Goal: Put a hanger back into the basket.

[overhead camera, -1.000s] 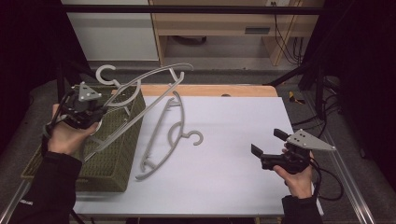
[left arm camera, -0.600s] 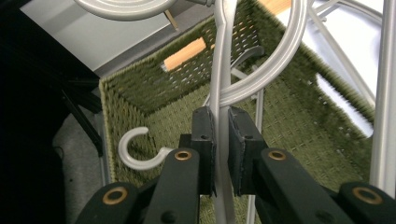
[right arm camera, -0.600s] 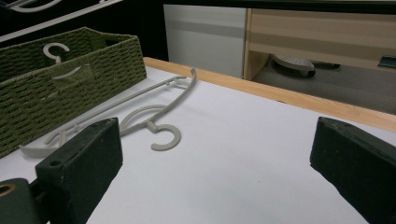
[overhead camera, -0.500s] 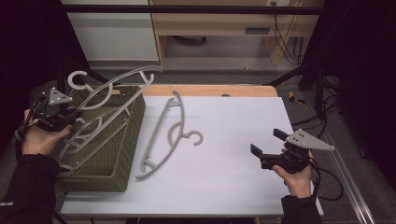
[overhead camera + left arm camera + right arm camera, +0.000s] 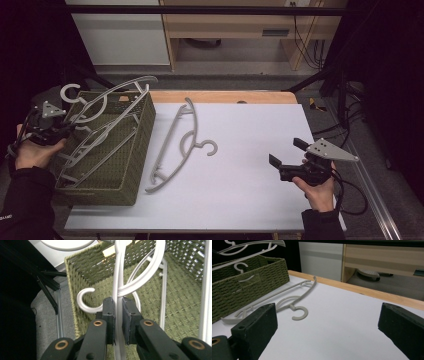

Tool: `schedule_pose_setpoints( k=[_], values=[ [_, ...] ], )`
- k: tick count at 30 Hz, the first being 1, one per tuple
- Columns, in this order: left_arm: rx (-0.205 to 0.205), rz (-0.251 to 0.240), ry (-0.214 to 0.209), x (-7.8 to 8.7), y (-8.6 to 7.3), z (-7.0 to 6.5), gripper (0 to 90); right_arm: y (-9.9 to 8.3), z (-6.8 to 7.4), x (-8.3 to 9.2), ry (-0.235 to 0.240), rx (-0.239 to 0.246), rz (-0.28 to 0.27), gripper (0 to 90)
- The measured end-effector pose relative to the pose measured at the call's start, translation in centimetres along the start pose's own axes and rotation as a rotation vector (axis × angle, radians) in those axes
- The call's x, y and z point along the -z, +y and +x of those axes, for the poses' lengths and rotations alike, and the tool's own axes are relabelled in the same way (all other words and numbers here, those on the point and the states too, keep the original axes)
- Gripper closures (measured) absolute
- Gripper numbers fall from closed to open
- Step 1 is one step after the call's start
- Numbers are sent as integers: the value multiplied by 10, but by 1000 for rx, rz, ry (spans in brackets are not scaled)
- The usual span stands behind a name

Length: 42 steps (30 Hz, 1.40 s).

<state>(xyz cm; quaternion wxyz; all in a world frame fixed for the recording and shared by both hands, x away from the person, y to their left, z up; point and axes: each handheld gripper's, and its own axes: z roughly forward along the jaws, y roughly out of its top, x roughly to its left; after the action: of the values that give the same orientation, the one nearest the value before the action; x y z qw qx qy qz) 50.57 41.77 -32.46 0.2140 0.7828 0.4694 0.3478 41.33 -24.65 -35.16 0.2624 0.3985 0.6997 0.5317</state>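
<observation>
My left gripper (image 5: 67,129) is shut on the thin bar of a grey plastic hanger (image 5: 117,92), which slants above a green woven basket (image 5: 136,156) at the table's left. In the left gripper view the jaws (image 5: 118,303) pinch that hanger (image 5: 117,275) over the basket's floor (image 5: 180,310). More hangers (image 5: 95,147) lie inside the basket. Another grey hanger (image 5: 176,145) lies flat on the white table beside the basket. My right gripper (image 5: 286,151) stands open and empty at the right front. In its own view the right gripper (image 5: 328,315) faces the flat hanger (image 5: 294,301).
The white table (image 5: 250,195) has a wooden strip (image 5: 225,96) along its far edge. Behind it stand a white cabinet (image 5: 120,35) and a wooden shelf unit (image 5: 240,25). A metal rail (image 5: 380,200) runs along the table's right side.
My left gripper has carried the held hanger leftward and downward, from over the basket's right edge to above its middle. The right gripper has stayed where it was.
</observation>
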Motion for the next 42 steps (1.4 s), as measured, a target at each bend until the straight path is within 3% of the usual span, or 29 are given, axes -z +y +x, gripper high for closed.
schedule_pose_setpoints(
  k=[12,17,22,29,33,35,38,40,42],
  values=[
    [-34,74,49,-8,-24,7,818,0,0,-1,1,-2,2,26],
    [-19,108,70,-13,-35,11,818,-1,1,-2,2,3,6,26],
    [-8,143,60,-24,-42,6,817,-1,2,-3,-1,1,9,26],
    [19,217,13,-42,-45,-4,811,-1,2,-3,4,5,11,26],
    [61,177,-25,-42,-46,-5,795,-1,2,-2,1,0,7,26],
    [80,144,-39,-35,-44,-6,728,-1,1,-2,-3,2,7,26],
    [121,56,-87,-19,-40,-8,635,-1,1,-1,-4,1,7,26],
    [155,-33,-140,-5,-38,-12,584,-1,2,-1,-4,2,5,26],
    [150,-91,-164,8,-36,-20,517,0,2,0,0,0,1,26]
  ],
)
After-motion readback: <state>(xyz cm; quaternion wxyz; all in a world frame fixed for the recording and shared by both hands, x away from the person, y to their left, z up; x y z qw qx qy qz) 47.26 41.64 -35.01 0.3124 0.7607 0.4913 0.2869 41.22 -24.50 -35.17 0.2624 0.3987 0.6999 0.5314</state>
